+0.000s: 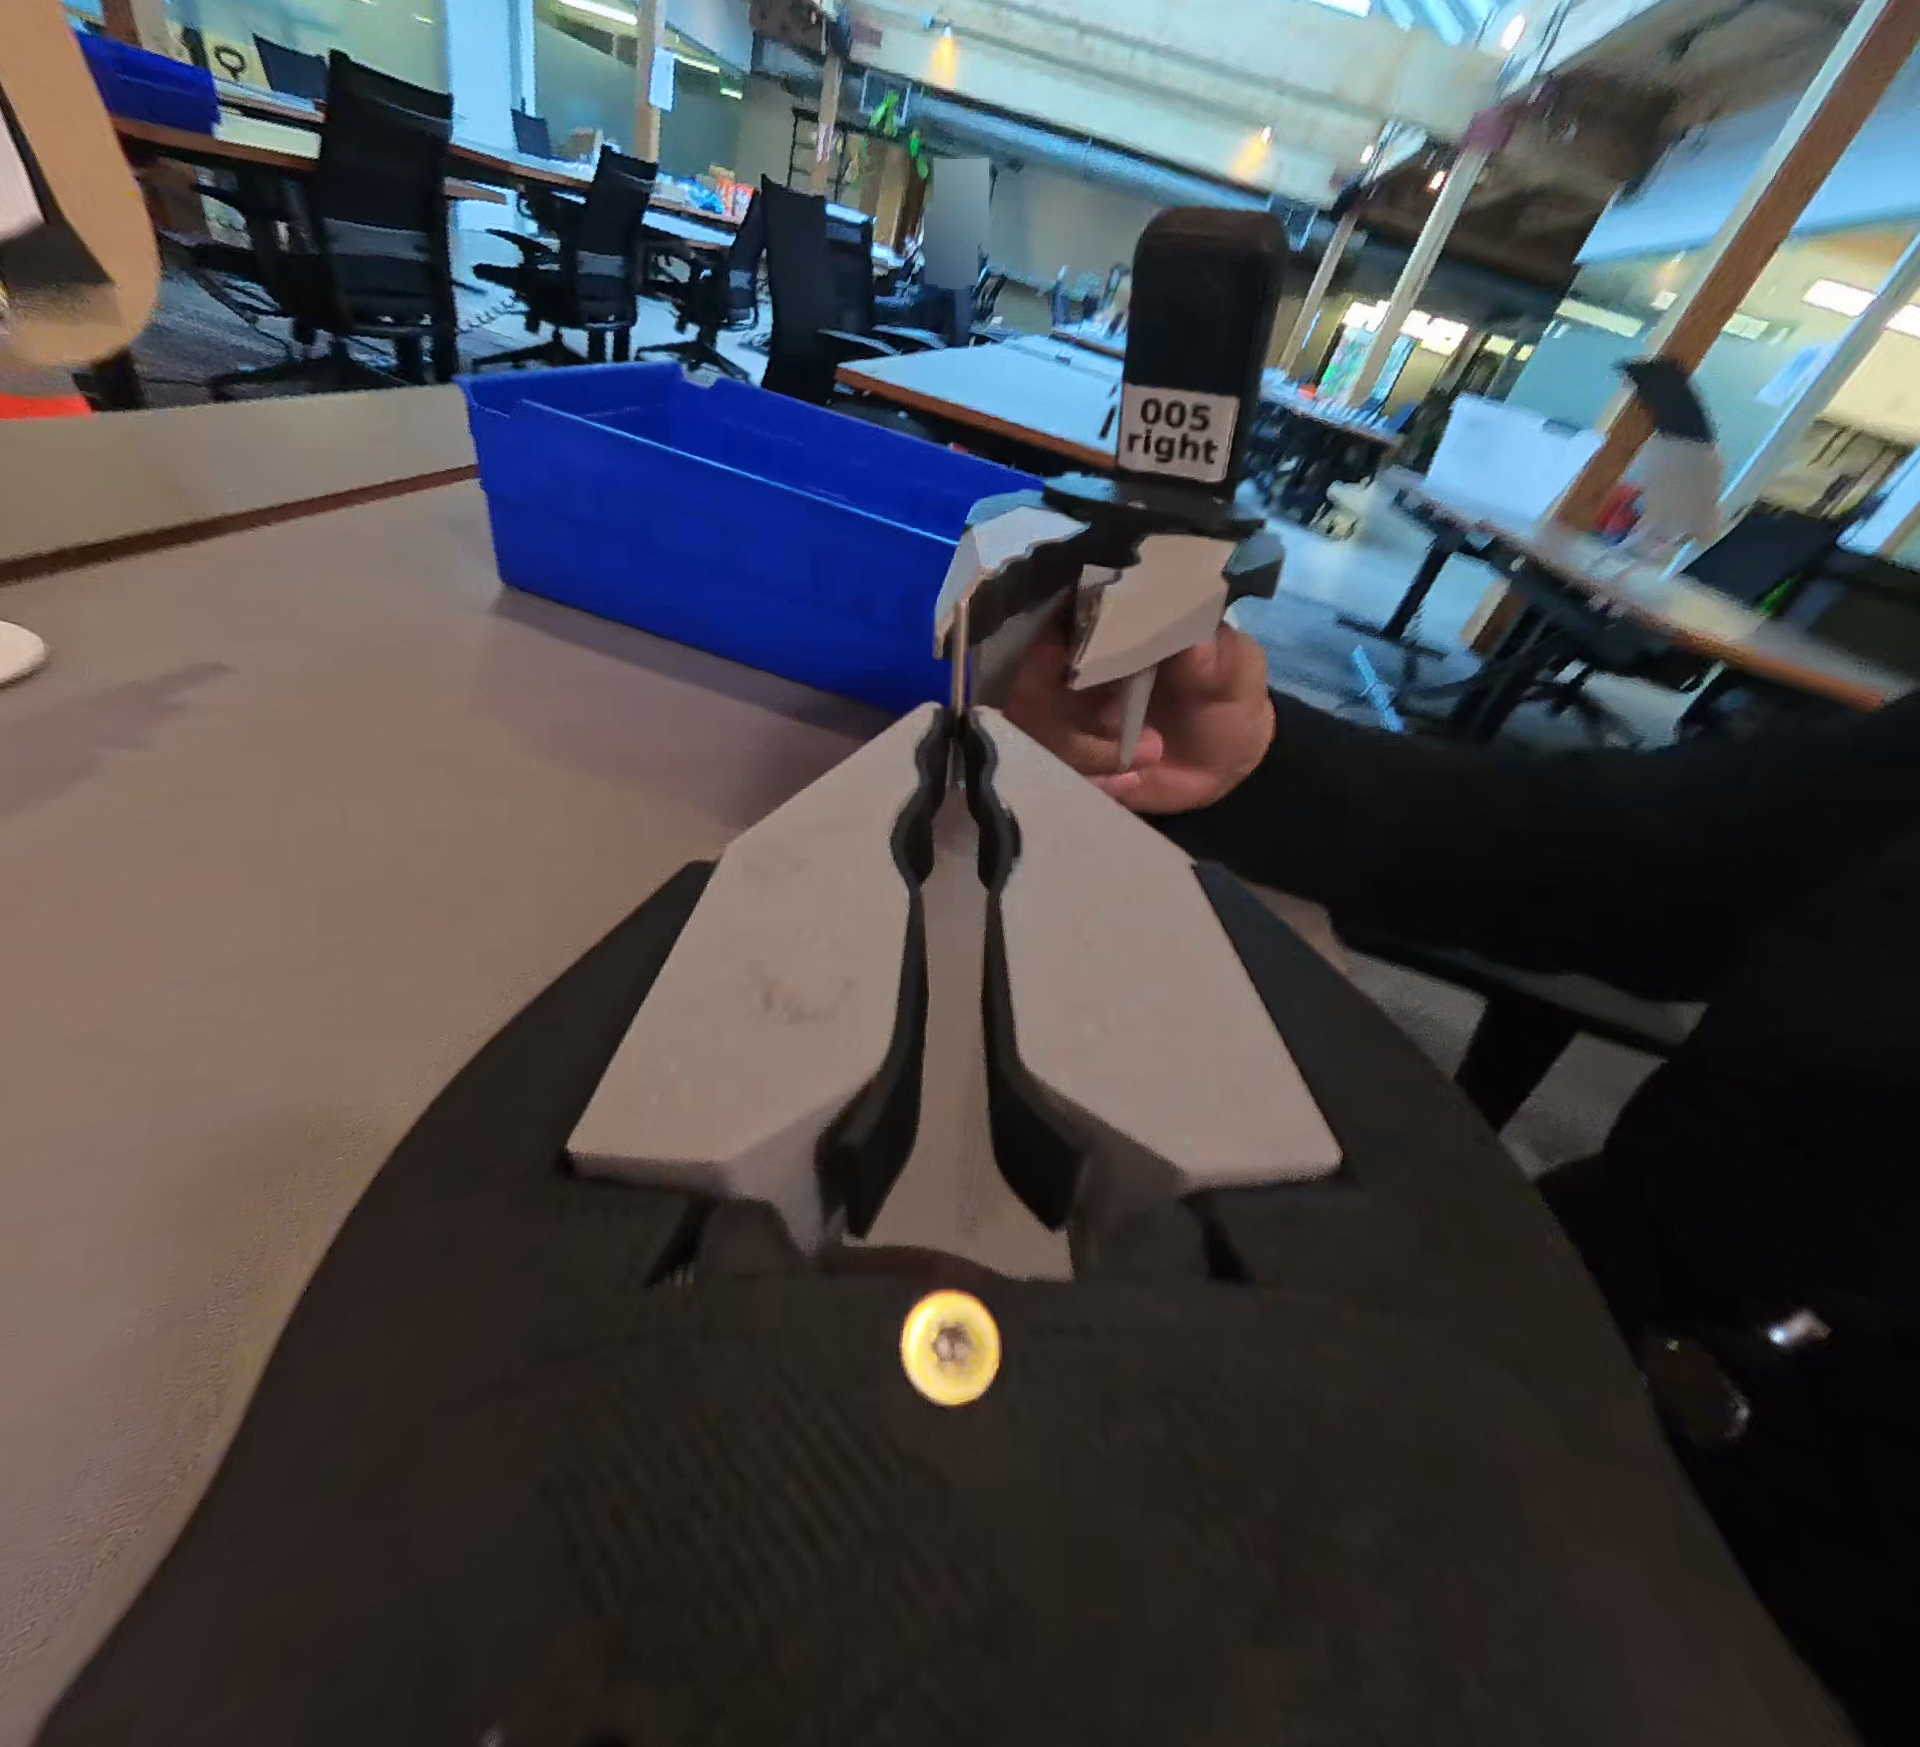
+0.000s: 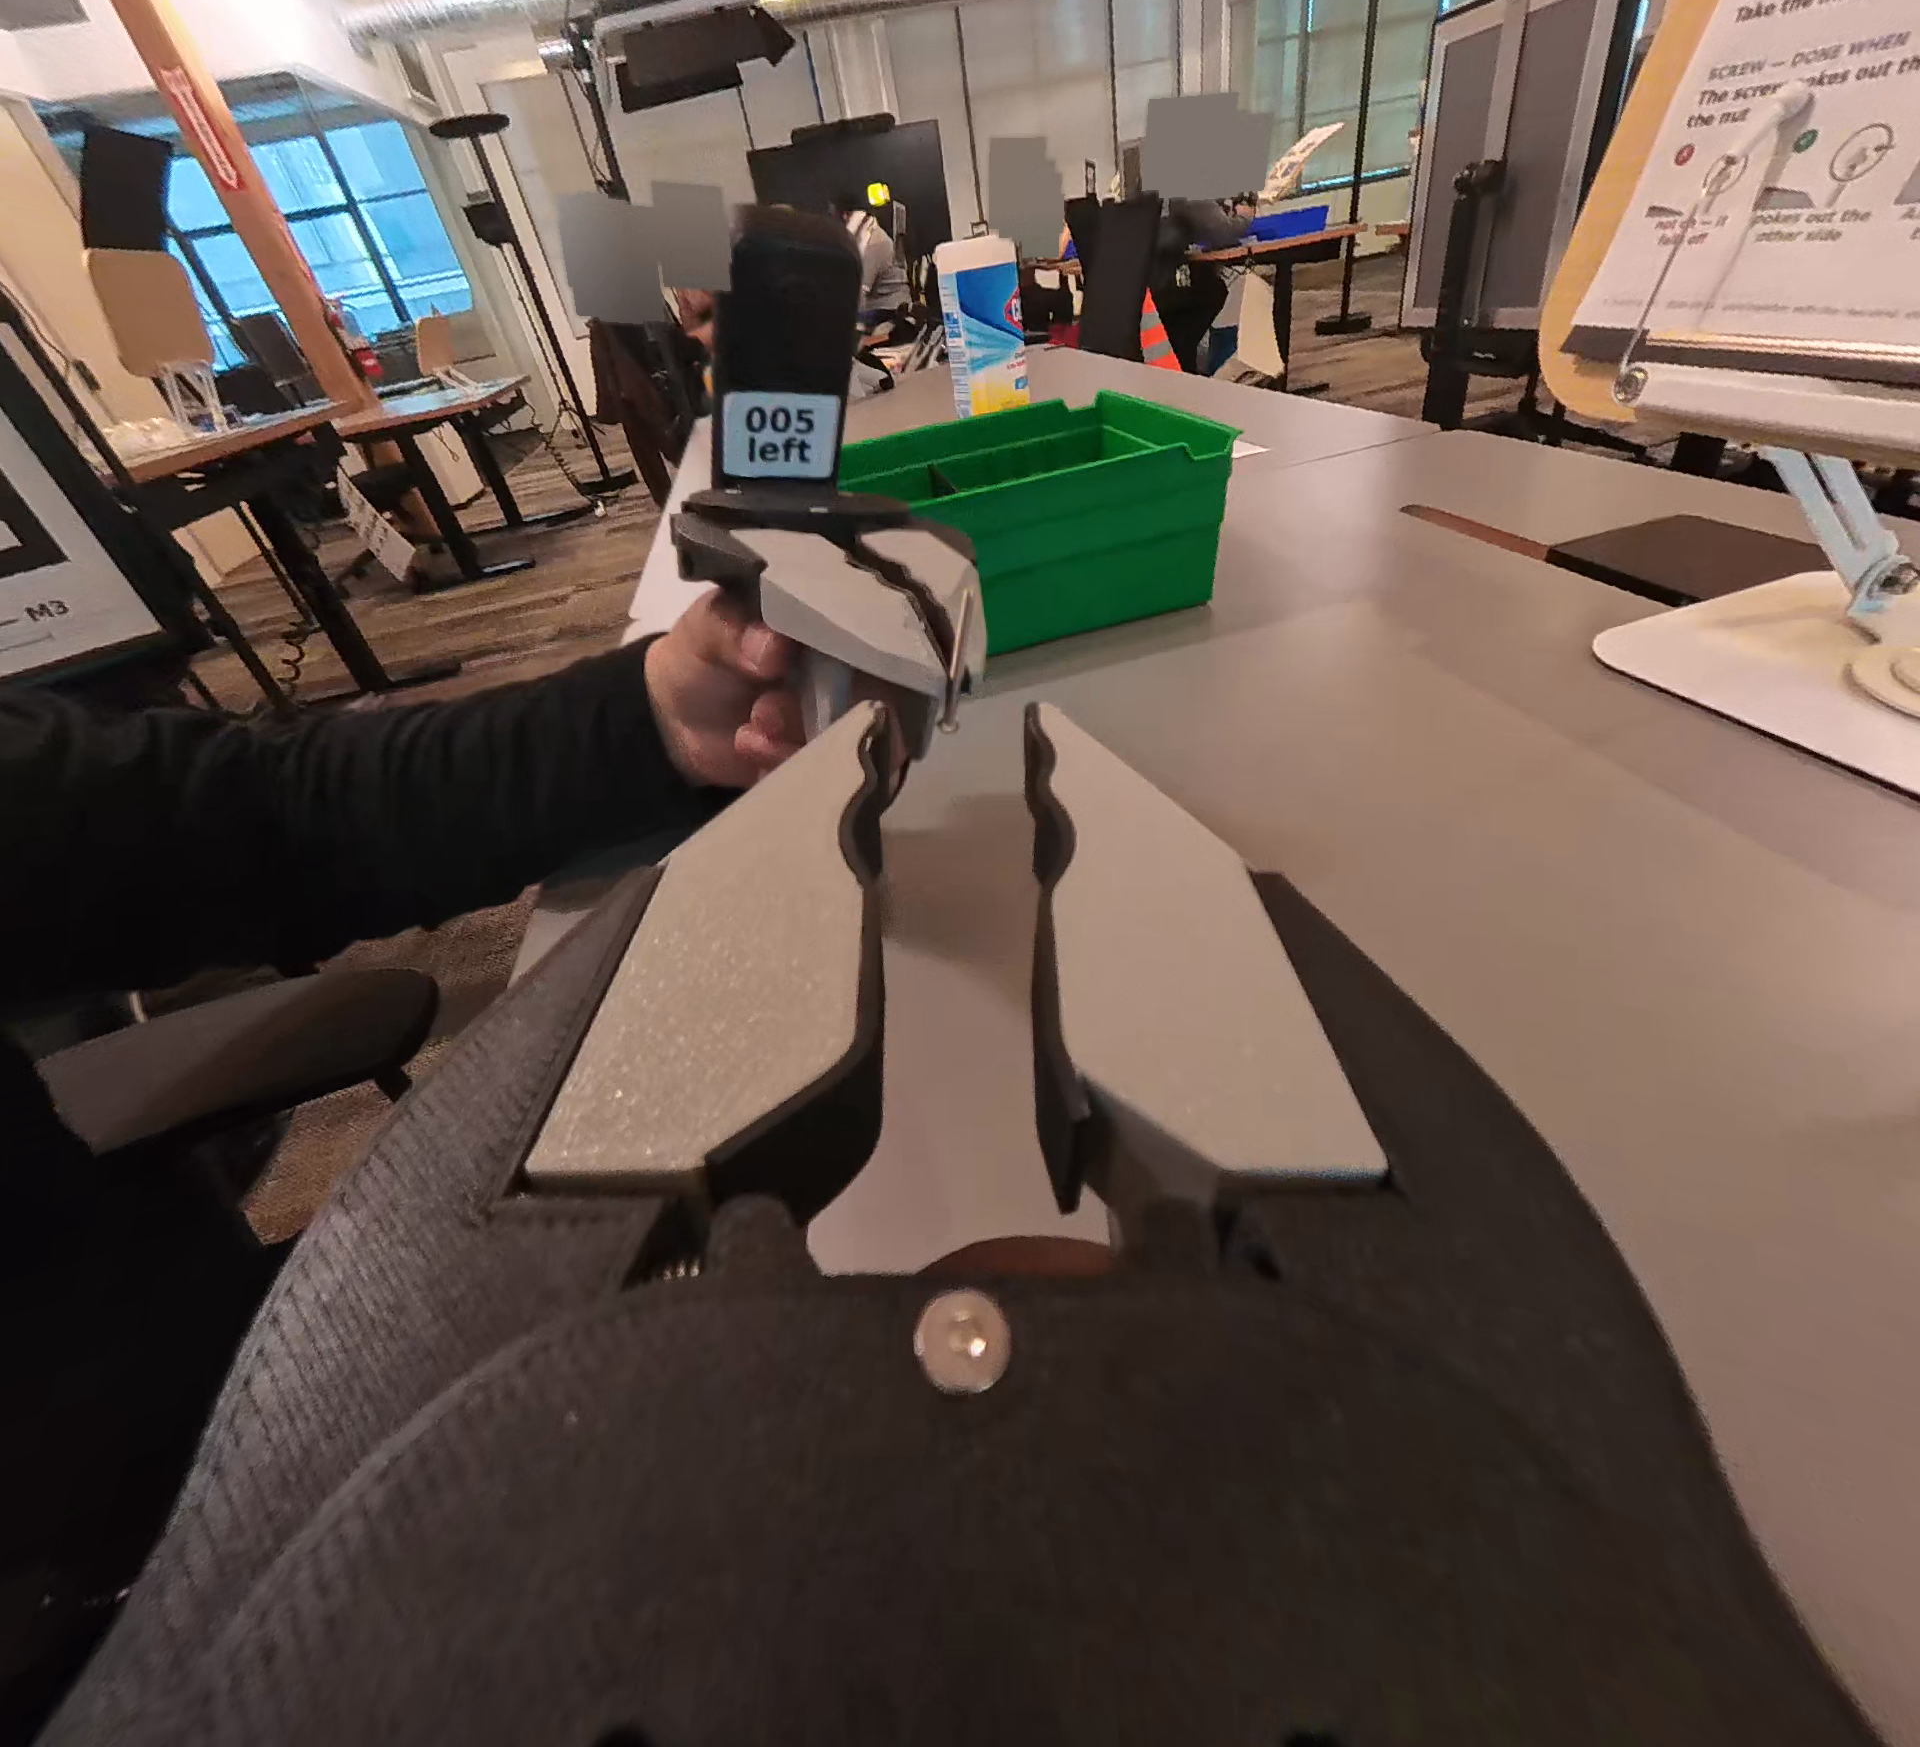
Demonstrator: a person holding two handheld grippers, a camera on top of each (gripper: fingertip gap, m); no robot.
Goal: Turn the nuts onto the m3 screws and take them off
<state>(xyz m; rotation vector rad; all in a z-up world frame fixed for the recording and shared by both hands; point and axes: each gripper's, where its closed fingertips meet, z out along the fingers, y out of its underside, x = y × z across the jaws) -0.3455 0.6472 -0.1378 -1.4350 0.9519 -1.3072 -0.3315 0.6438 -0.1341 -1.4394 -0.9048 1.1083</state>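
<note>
My left gripper is clenched on a thin M3 screw, which stands upright from its fingertips; the lower end is hidden between the pads. I can't make out a nut on it. My right gripper is released, fingers apart, just beside the screw. Beyond the screw sit a blue bin and green bin on the tabletop. Both grippers carry printed labels.
</note>
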